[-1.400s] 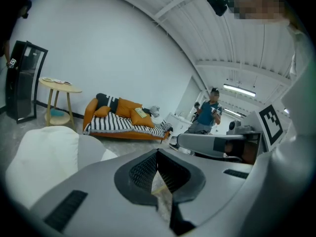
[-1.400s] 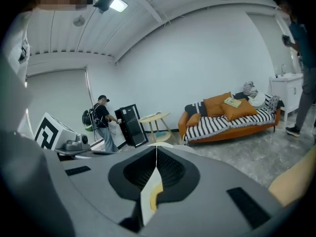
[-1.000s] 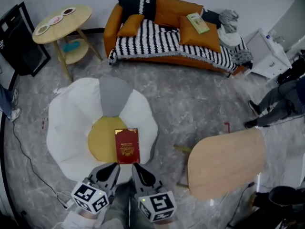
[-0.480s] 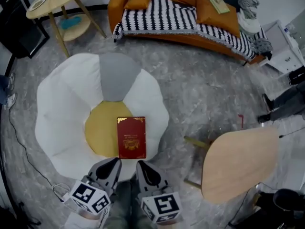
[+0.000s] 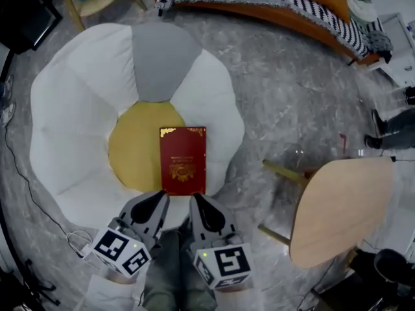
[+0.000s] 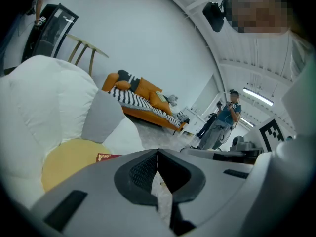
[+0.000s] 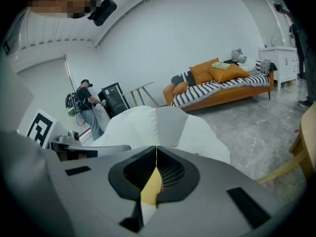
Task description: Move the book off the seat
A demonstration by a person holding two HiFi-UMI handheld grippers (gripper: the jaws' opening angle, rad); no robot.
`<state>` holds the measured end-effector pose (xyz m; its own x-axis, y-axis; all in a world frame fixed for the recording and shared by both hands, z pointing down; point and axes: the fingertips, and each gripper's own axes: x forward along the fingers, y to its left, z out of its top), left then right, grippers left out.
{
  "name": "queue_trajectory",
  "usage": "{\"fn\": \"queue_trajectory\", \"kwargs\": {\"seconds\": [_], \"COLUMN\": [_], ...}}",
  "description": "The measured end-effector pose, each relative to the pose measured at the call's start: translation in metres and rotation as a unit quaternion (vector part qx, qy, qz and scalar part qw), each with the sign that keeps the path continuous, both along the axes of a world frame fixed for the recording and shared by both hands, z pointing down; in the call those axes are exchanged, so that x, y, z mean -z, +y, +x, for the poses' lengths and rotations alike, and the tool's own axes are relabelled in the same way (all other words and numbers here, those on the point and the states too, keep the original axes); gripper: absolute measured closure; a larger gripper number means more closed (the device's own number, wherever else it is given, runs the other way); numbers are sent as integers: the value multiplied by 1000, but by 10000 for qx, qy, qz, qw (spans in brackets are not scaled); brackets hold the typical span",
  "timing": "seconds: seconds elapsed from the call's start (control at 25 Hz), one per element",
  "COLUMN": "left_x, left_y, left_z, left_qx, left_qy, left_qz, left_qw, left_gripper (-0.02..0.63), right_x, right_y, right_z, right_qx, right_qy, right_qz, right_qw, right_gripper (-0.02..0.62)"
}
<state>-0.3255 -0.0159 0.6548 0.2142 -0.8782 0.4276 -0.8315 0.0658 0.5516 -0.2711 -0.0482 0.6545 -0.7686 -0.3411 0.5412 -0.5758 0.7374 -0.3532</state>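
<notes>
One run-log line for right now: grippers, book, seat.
left gripper: shut, empty | right gripper: shut, empty | book: flat on yellow centre of seat, not gripped | stage: both tips by book's near edge

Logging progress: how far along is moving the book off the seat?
Done: nothing; the dark red book lies flat on the yellow centre of the white flower-shaped seat. In hand: the left gripper and right gripper, both shut and empty, hover near its closest edge. Left: grip it and lift it off.
</notes>
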Motion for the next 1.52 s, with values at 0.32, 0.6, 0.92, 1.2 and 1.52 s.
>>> {"fn": "queue_trajectory", "kwargs": {"seconds": [0.32, 0.6, 0.92, 1.2, 1.52], "left_x": [-62, -108, -172, -213, -239], "left_y": [6, 9, 17, 19, 15], "left_z": [-7, 1, -12, -13, -20], "left_qx": [226, -48, 60, 47, 302], "left_qy": [185, 540, 559, 693, 626], "left_qz": [-98, -144, -390, -566, -574], "left_qw": [9995, 9984, 9977, 9960, 9959], "left_gripper": [598, 598, 598, 598, 597], "right_x": [-61, -112, -175, -211, -234], "right_y": [9, 17, 24, 24, 21], "right_z": [-7, -19, -28, -39, -40], "right_qx": [100, 294, 375, 402, 431], "right_qy": [118, 207, 397, 488, 626], "right_qz": [-56, -134, -264, -394, -249], "right_qw": [9999, 9993, 9982, 9972, 9968], "right_gripper": [583, 583, 583, 583, 583]}}
